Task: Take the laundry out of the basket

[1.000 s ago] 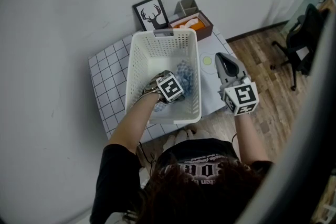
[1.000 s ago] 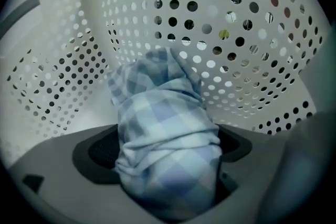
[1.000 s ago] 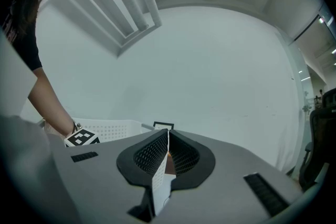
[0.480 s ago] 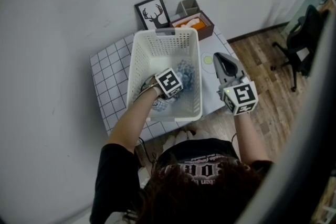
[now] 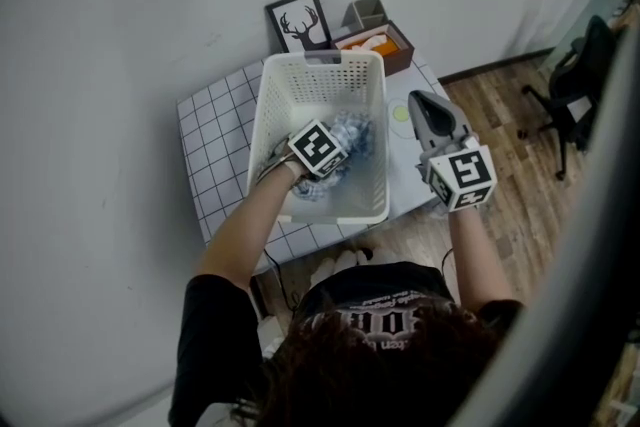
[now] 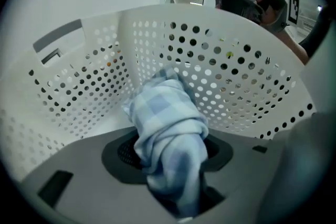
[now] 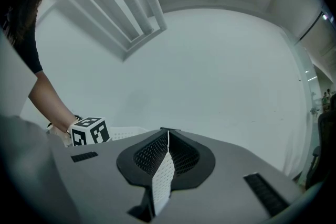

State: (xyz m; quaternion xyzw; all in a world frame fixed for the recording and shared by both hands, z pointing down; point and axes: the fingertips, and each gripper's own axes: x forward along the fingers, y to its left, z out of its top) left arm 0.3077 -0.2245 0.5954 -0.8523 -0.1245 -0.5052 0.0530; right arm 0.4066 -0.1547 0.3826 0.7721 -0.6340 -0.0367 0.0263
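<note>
1. Looking at the head view first: a white perforated basket (image 5: 320, 63) sits on a table w/ a grid-pattern cover (image 5: 212, 150), pushed up near the wall. The left gripper (image 5: 322, 153) is down inside it, on the blue checked cloth (image 5: 350, 137) in the bottom.
2. The left gripper view gives what the head cam can't. The jaws are closing on that cloth, w/ the fabric bunched tight betw. them and bulging out front in a fat wad. The pads themselves are buried under fabric. The basket wall curves round close behind.
3. The right gripper (image 5: 428, 110) is outside the basket, just to its right over the table edge, pointing away from the person.
4. The right gripper view settles its state: jaws pressed flat together, nothing betw. them. That cam mostly sees blank wall. The left gripper's marker cube, the person's forearm (image 7: 50, 97) and a sliver of basket rim sit at lower left.
5. Only the head view has the bg stuff. A deer picture (image 5: 298, 22) and a brown box (image 5: 378, 43) w/ sth orange in it sit beyond the basket by the wall. An office chair (image 5: 575, 80) stands on the wood floor (image 5: 520, 150) at far right.
6. The left gripper view also catches the right gripper peeking over the basket rim, top right.
</note>
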